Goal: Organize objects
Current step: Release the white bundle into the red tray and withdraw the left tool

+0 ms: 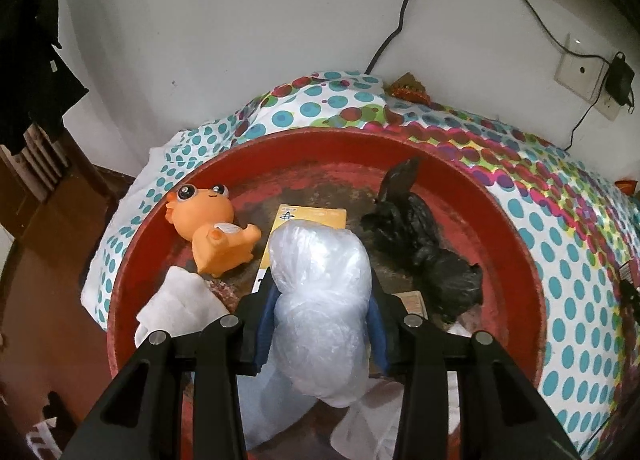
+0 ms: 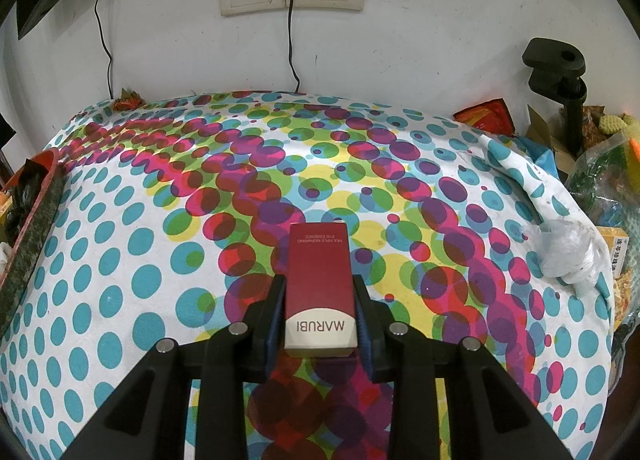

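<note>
Dotted cloth [image 2: 132,284] lay below my right gripper [image 2: 320,314], which pinched a red box [image 2: 320,284] lengthwise. My left gripper [image 1: 320,324] clasped a plastic bundle [image 1: 320,300] over the red basin [image 1: 516,244] at centre frame.

A dotted cloth [image 2: 160,260] covers the surface, bearing a red basin [image 1: 516,244] and a crumpled clear bag [image 2: 568,256].

The left gripper [image 1: 320,292] holds a crumpled clear plastic bundle [image 1: 320,300] between its blue pads, above a red round tray [image 1: 516,227]. Just ahead of the gripper a yellow box [image 1: 312,215] lies in the tray. Ahead and to its left lies an orange toy figure [image 1: 216,227]; to its right, a black plastic bag [image 1: 420,244]. White cloth [image 1: 180,300] sits close at its left. The tray rests on a dotted cloth [image 1: 580,260].
</note>
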The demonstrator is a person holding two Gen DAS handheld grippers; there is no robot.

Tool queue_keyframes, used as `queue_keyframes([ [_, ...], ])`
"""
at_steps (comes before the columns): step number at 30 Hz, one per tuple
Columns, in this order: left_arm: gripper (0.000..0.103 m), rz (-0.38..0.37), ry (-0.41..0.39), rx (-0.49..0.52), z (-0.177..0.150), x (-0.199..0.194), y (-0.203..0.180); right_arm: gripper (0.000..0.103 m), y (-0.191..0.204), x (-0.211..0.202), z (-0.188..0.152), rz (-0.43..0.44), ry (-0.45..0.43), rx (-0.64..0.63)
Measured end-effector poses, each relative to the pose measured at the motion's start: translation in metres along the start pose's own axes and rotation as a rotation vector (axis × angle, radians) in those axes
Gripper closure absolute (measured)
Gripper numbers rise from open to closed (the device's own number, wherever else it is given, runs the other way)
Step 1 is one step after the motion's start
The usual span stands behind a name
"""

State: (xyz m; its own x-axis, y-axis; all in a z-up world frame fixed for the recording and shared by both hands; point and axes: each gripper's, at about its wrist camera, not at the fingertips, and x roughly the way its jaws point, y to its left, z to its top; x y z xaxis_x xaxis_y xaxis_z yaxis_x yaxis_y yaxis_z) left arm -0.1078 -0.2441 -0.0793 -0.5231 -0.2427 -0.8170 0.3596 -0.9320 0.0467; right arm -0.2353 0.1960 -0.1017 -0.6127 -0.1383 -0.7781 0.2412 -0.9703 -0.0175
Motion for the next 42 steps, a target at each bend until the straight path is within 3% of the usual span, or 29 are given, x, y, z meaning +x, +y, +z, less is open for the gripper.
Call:
queue_keyframes([
  [4, 0.06, -0.008, 0.012, -0.001, -0.001, 0.003, 0.002, 0.071, 0.0, 0.0, 0.0, -0.001, 0.0, 0.0],
  [6, 0.046, -0.013, 0.005, 0.001, -0.001, 0.001, 0.002, 0.071, 0.0, 0.0, 0.0, 0.0, 0.0, 0.0],
  [11, 0.026, -0.036, -0.023, 0.039, -0.003, -0.011, 0.0, 0.071, 0.0, 0.0, 0.0, -0.002, 0.0, 0.0],
  [20, 0.024, -0.052, -0.072, 0.084, -0.015, -0.043, 0.001, 0.071, 0.0, -0.001, 0.0, -0.003, 0.0, -0.001],
  [24, 0.013, -0.054, -0.094, 0.086, -0.025, -0.058, 0.009, 0.071, 0.001, -0.001, 0.0, -0.008, 0.0, -0.005],
  [37, 0.0, 0.102, -0.201, 0.095, -0.057, -0.094, 0.031, 0.071, 0.0, -0.001, 0.0, -0.013, 0.0, -0.01],
  [42, 0.0, 0.081, -0.181, 0.065, -0.071, -0.094, 0.038, 0.071, 0.001, 0.0, 0.001, -0.013, 0.0, -0.01],
])
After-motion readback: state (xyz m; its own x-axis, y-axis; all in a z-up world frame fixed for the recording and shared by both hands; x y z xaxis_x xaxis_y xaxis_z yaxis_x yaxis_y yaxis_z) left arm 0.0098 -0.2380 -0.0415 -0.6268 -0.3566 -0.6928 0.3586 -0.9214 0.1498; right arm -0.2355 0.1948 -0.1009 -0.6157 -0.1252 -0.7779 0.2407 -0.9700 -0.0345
